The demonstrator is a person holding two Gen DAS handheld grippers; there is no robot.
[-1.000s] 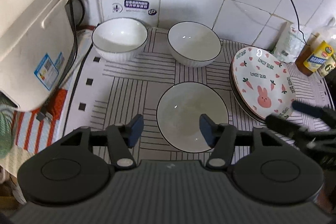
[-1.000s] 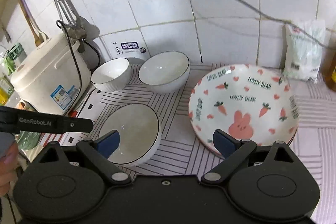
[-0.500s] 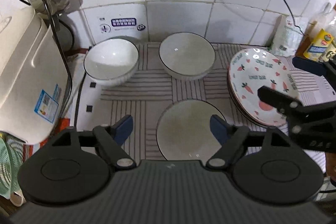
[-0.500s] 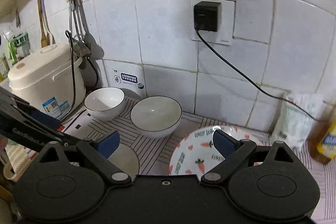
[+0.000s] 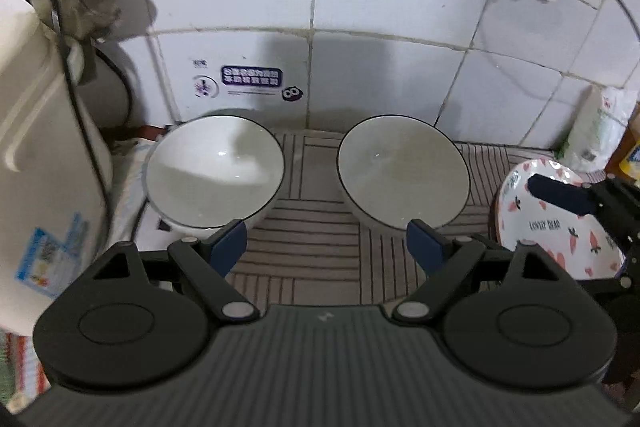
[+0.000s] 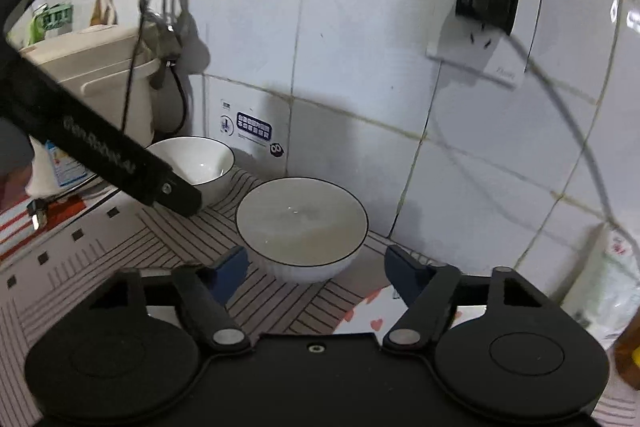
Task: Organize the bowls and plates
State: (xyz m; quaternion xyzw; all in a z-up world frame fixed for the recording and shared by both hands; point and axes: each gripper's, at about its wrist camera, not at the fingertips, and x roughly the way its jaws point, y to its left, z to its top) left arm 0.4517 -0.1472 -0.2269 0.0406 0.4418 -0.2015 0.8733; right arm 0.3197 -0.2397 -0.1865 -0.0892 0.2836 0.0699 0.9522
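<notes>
- The left gripper (image 5: pixel 326 241) has its jaws apart and opening, with nothing between them; in the left wrist view they sit at lower centre, over the bare striped mat (image 5: pixel 316 227) between the two bowls.
- The left bowl (image 5: pixel 215 173) stands at centre left of that view, beside the rice cooker (image 5: pixel 44 163); the right bowl (image 5: pixel 402 173) stands at centre right. Both are upright, empty and apart from each other.
- The right gripper (image 6: pixel 316 269) has its jaws apart but closing; in its own view the right bowl (image 6: pixel 302 227) lies just ahead of the tips, at centre, and the pads do not press on it.
- The step in hand appears to be each gripper reaching for one bowl, probably to nest them.
- To do it well, one finger should go inside the rim and one outside, so the pads pinch the wall; glazed ceramic will likely slip under a shallow bite.
- The left gripper needs to shift toward frame left to meet its bowl's near rim.
- The carrot-print plate (image 5: pixel 560 223), at the right edge of the left wrist view, lies close under the right gripper, so the lift should rise straight.
</notes>
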